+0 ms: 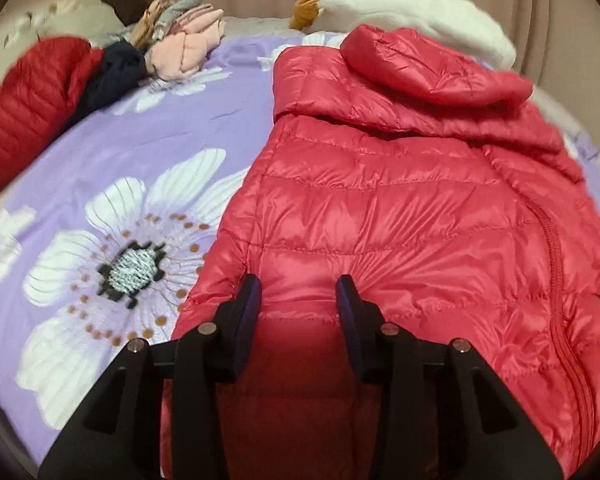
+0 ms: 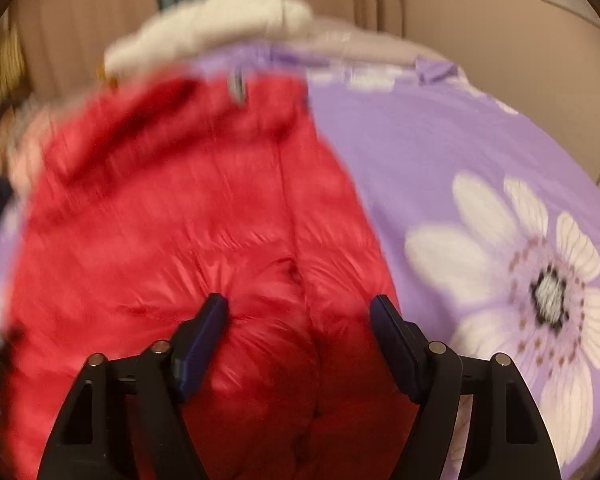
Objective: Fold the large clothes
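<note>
A shiny red hooded puffer jacket (image 1: 400, 208) lies front-up on the purple flowered bedspread (image 1: 148, 136), hood toward the far side, zipper running down its right part. My left gripper (image 1: 299, 293) hovers over the jacket's lower left part, near its side edge; its jaws stand apart with only flat fabric below the gap. The right wrist view is blurred. There the red jacket (image 2: 172, 216) fills the left and middle. My right gripper (image 2: 299, 309) is open wide over the jacket's near right part, with a puffed fold of fabric rising between the fingers (image 2: 214, 312).
A darker red quilted garment (image 1: 28, 108), a navy item (image 1: 116, 72) and a heap of pink and grey clothes (image 1: 184, 40) sit at the bed's far left. A white plush toy (image 1: 412, 12) lies behind the hood. Curtains hang behind the bed. Bare bedspread (image 2: 480, 184) lies right of the jacket.
</note>
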Demonstrator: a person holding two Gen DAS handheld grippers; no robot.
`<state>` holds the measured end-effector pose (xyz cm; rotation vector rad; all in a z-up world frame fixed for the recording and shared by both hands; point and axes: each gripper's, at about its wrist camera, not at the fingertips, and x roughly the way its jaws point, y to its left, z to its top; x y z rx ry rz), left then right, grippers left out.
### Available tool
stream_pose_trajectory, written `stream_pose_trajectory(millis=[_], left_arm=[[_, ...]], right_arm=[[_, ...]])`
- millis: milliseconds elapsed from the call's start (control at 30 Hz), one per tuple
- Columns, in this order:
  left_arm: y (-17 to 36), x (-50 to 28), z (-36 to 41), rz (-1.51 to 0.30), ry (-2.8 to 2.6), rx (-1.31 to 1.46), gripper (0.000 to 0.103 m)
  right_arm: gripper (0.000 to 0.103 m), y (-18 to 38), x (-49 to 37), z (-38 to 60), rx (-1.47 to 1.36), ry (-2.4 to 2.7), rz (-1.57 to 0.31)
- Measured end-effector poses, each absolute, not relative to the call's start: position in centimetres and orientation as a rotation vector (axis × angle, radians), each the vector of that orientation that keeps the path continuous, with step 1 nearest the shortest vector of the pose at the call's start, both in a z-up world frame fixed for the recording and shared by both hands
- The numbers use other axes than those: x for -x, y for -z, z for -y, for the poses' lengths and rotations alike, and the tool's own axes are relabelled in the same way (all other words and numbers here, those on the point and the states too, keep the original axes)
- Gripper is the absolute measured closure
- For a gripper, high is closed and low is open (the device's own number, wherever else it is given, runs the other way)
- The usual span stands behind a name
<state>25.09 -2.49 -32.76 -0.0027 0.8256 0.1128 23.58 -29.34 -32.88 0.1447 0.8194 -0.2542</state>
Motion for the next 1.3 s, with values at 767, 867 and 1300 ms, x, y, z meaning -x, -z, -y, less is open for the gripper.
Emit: stream_pose_trajectory(millis=[767,867,1300], left_arm=[[32.6,-12.9,-3.4,-0.88,0.096,0.643,0.023],[32.5,-12.6,-0.7,-0.852,0.14,0.66,0.02],[33.7,-13.7,-0.1,-0.839,0.072,0.755,0.077]], right_arm=[[0.013,32.5,-13.5,34.1,-0.611,0.281,-0.777],[0.012,32.8,-13.1,31.4,-0.732,0.175,-0.759],[0.072,34.0,-13.8,29.5,-0.698,0.194,-0.694]])
